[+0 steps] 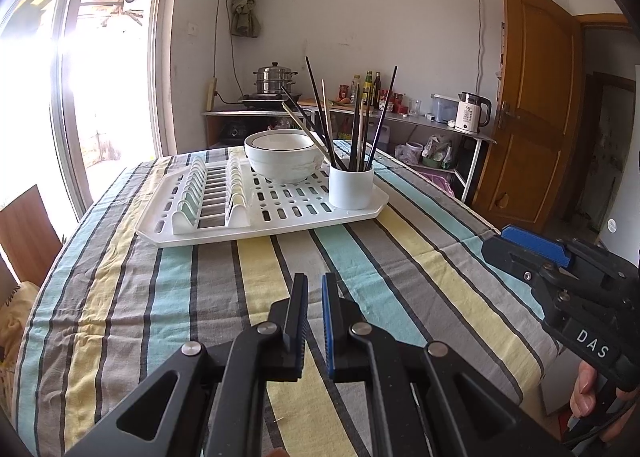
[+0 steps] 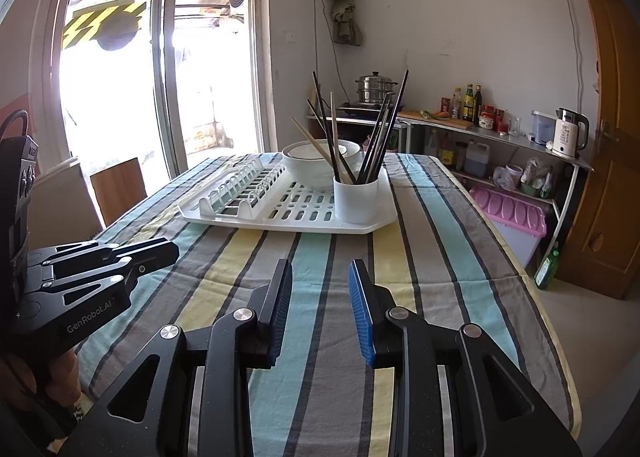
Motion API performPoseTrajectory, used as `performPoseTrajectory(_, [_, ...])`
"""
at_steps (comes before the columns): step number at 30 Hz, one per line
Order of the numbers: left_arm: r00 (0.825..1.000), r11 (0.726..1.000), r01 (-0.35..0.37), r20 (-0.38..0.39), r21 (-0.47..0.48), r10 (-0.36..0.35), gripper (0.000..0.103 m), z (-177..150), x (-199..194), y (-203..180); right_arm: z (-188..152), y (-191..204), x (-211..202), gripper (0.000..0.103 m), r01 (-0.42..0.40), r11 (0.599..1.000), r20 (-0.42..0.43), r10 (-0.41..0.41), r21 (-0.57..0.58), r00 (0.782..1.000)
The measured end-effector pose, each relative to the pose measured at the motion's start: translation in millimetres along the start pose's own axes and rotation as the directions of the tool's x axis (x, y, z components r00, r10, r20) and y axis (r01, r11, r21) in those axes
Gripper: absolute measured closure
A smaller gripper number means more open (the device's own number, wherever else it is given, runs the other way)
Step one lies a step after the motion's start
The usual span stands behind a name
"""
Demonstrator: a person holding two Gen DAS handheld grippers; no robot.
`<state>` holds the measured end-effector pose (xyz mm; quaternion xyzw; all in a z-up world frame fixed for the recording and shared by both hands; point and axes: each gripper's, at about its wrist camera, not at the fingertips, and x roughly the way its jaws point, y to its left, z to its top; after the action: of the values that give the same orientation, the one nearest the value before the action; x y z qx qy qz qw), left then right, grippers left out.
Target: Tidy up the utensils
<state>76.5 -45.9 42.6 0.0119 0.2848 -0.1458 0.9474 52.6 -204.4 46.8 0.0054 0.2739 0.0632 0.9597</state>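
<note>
Across a table draped in a striped cloth (image 1: 360, 257) of teal, yellow, grey and black bands, a white slotted plastic drying tray (image 1: 280, 213) is set toward the far end. On its right corner a white cylindrical cup (image 1: 351, 187) is stood upright, and a loose bundle of chopsticks (image 1: 356, 125), most dark and a few pale wood, is fanned out of it at varied tilts. Just behind and left of the cup, a white ceramic bowl with a dark rim line (image 1: 282, 155) is placed on the tray; a ribbed plate rack (image 1: 212, 193) is seen on the tray's left part. Near the camera, the left gripper (image 1: 315, 285) is held low over bare cloth, its two jaws brought nearly together with only a thin slit between, nothing caught. The right gripper (image 2: 320, 273) is likewise held over the cloth, well short of the tray, jaws parted about halfway, nothing between the black and blue pads. Each tool is glimpsed at the edge of the other's view, a hand (image 2: 60, 377) wrapped on the left handle.
</note>
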Motion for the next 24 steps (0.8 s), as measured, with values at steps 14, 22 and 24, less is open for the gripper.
performPoseTrajectory(14, [1.0,1.0,0.01,-0.018,0.0,-0.01,0.097,-2.9,5.3,-1.7,-2.5,0.2,3.0,0.073,-0.006,1.0,-0.012,0.006,0.001,1.0])
performPoseTrajectory(22, [1.0,1.0,0.007,-0.018,0.002,-0.007,0.097,-3.5,5.2,-2.0,-3.0,-0.2,3.8,0.073,-0.007,1.0,-0.015,0.007,0.004,1.0])
performPoseTrajectory(24, [1.0,1.0,0.004,-0.019,0.002,-0.004,0.097,-3.5,5.2,-2.1,-2.9,0.1,4.0,0.073,-0.005,1.0,-0.015,0.005,0.004,1.0])
